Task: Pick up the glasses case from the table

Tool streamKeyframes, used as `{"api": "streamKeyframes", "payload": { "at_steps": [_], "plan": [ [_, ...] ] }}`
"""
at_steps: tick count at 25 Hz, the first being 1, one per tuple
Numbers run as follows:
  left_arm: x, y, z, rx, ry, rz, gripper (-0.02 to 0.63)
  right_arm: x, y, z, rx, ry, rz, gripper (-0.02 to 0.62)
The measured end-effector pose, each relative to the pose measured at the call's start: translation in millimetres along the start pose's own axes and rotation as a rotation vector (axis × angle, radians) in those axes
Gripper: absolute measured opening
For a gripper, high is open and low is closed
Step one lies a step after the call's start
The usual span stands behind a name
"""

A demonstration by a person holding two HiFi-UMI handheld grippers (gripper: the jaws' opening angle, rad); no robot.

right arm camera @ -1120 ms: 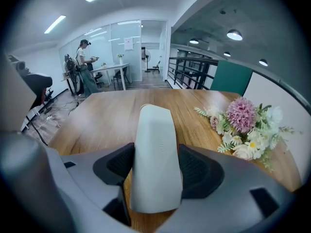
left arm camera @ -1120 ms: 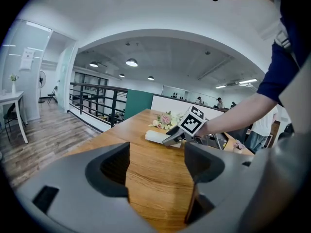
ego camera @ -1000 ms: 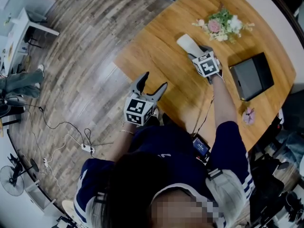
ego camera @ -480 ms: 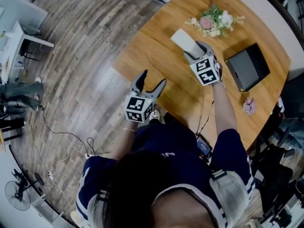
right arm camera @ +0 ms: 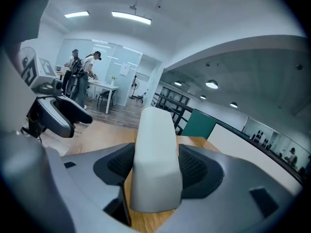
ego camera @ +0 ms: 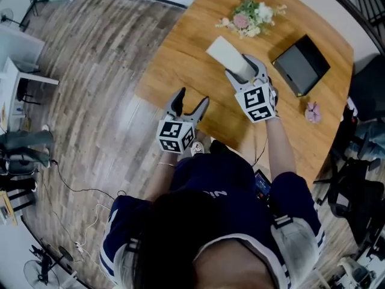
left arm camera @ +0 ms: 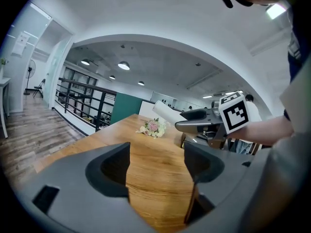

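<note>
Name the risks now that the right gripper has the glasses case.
The right gripper clamps the glasses case near one end, so the long free end may pivot or slip out of the jaws. That free end sits near the flowers and might brush them if swung.

floor (ego camera: 90, 101): grey wood planks | furniture: round wooden table (ego camera: 180, 59) | railing (left arm camera: 80, 93): black | wall: green panel (left arm camera: 125, 114) | light: ceiling lamps (left arm camera: 124, 65) lit

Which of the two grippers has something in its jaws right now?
The right gripper: its jaws are closed on the white oblong glasses case. The left gripper has its jaws apart, with only bare wooden table between them.
</note>
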State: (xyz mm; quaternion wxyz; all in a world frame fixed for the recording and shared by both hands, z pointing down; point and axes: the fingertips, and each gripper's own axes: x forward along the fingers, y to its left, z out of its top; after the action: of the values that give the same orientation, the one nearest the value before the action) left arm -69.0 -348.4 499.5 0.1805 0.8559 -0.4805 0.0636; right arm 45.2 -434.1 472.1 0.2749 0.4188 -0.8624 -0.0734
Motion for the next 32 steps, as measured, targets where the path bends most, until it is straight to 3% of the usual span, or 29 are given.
{"api": "streamKeyframes", "payload": {
  "at_steps": [8, 15, 26, 32],
  "plan": [
    [-4, -15, -2, -0.013, -0.014, -0.078, 0.35, -65, 11, 6, 0.052, -0.038, -0.167, 0.293],
    [-10, -29, -2, -0.014, -0.026, -0.126, 0.348, -124, 19, -3, 0.194, -0.07, -0.328, 0.293],
    [-23, -57, -10, 0.017, -0.026, -0.192, 0.342, -190, 54, -33, 0.351, -0.093, -0.424, 0.293],
    [-25, -66, -12, 0.055, -0.016, -0.207, 0.342, -199, 58, -46, 0.375, -0.075, -0.454, 0.293]
  ]
}}
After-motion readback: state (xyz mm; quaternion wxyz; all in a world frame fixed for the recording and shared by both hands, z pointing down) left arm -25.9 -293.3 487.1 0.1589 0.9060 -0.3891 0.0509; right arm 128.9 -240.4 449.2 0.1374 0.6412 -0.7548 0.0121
